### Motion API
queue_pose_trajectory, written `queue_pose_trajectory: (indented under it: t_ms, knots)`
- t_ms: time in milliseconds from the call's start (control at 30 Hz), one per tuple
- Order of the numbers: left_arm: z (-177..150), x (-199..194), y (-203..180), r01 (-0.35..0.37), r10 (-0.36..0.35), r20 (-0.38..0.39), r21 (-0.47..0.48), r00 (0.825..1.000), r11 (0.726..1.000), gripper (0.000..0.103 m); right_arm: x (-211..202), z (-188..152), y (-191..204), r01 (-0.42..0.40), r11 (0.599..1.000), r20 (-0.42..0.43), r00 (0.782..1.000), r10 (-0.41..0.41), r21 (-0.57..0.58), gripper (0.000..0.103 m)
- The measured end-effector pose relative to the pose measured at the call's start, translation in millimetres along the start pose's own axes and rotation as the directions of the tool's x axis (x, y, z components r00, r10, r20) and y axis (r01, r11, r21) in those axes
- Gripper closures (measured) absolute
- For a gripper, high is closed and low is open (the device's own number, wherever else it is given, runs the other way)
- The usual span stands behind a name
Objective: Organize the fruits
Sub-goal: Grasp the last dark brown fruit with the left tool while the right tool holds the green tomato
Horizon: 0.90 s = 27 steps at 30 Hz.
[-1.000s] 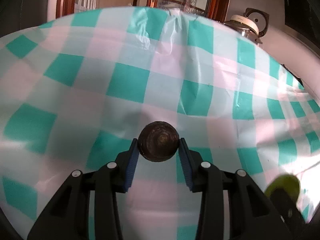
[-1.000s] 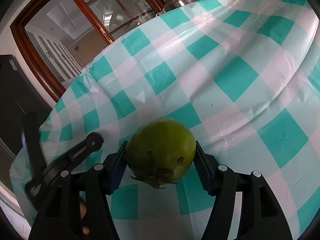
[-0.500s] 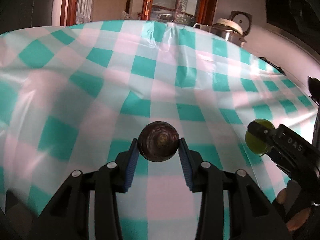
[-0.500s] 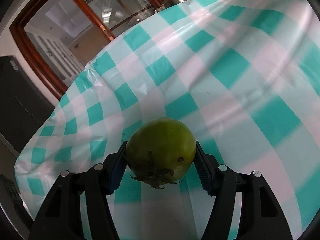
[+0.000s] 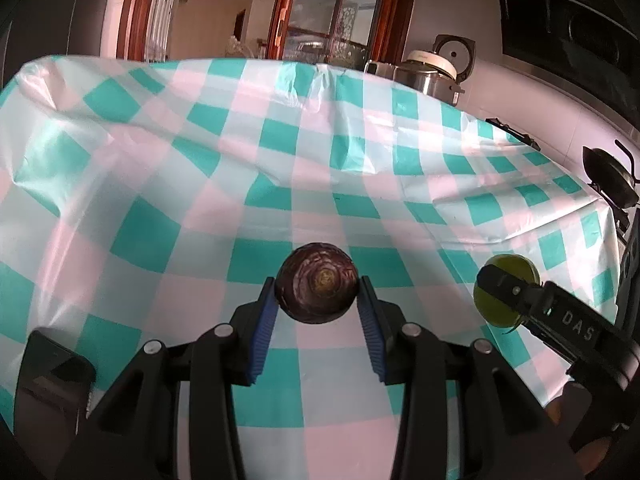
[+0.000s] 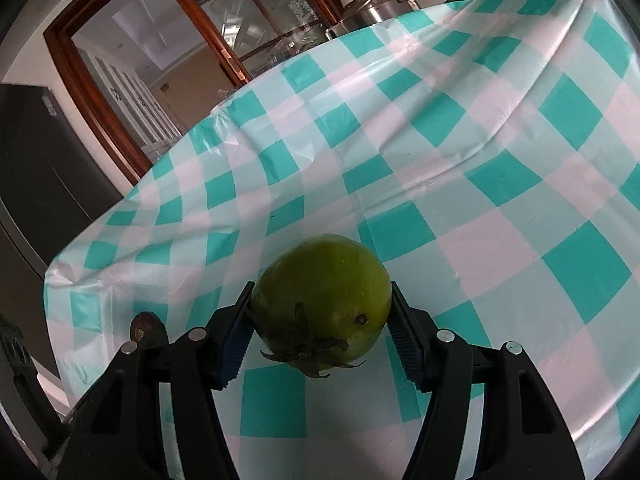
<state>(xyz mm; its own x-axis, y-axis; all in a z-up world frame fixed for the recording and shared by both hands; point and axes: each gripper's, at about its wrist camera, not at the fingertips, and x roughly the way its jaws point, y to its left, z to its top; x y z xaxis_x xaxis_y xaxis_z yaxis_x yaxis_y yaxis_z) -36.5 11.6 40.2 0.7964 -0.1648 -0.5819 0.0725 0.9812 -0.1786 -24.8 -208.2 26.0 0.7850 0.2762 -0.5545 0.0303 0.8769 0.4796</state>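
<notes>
A small, round, dark brown-purple fruit (image 5: 317, 282) is clamped between the blue pads of my left gripper (image 5: 318, 298), held above the checked tablecloth (image 5: 200, 184). My right gripper (image 6: 322, 312) is shut on a green tomato (image 6: 324, 300) with its dried calyx facing the camera. In the left wrist view the right gripper (image 5: 505, 293) shows at the right edge with the green tomato (image 5: 516, 264) in it. In the right wrist view the dark fruit (image 6: 145, 326) peeks out at the lower left.
A teal, pink and white checked cloth covers the table (image 6: 480, 200). Beyond its far edge stand a rice cooker (image 5: 430, 70) and wood-framed glass doors (image 6: 180, 40). A dark pan (image 5: 608, 178) sits at the right, a black object (image 5: 52, 368) at the lower left.
Both grippers pulled back toward the near edge of the table, so more cloth and room show. The right gripper with the tomato came further into the left wrist view. Both grips held.
</notes>
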Motion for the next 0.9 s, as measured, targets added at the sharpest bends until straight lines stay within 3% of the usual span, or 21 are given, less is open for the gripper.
queue_pose_trajectory:
  t_ms: [200,300,400,600,900]
  knots:
    - [1.9,17.8,11.6,0.008,-0.012,-0.084,-0.058,0.996,0.998,0.062,20.1,1.2,8.6,0.051,0.998,-0.089,0.995,-0.054,-0.042,0.041]
    - [2.0,27.7,15.6,-0.016,0.007,-0.152,-0.055,0.988,0.998,0.062,34.3,1.1,22.3,0.099,0.986,-0.164,0.979,-0.12,-0.134,0.041]
    - [1.4,31.9,15.9,-0.069,0.069,-0.17,0.002,0.983,0.998,0.062,39.8,-1.2,38.6,0.149,0.958,-0.157,0.969,-0.191,-0.247,0.041]
    - [2.0,46.9,19.3,-0.113,0.118,-0.23,0.036,0.966,0.993,0.062,48.0,-6.5,58.0,0.229,0.896,-0.114,0.95,-0.291,-0.381,0.041]
    - [7.5,55.7,21.7,-0.136,0.148,-0.248,0.064,0.957,0.989,0.06,59.5,3.6,57.5,0.23,0.902,-0.121,0.949,-0.291,-0.365,0.04]
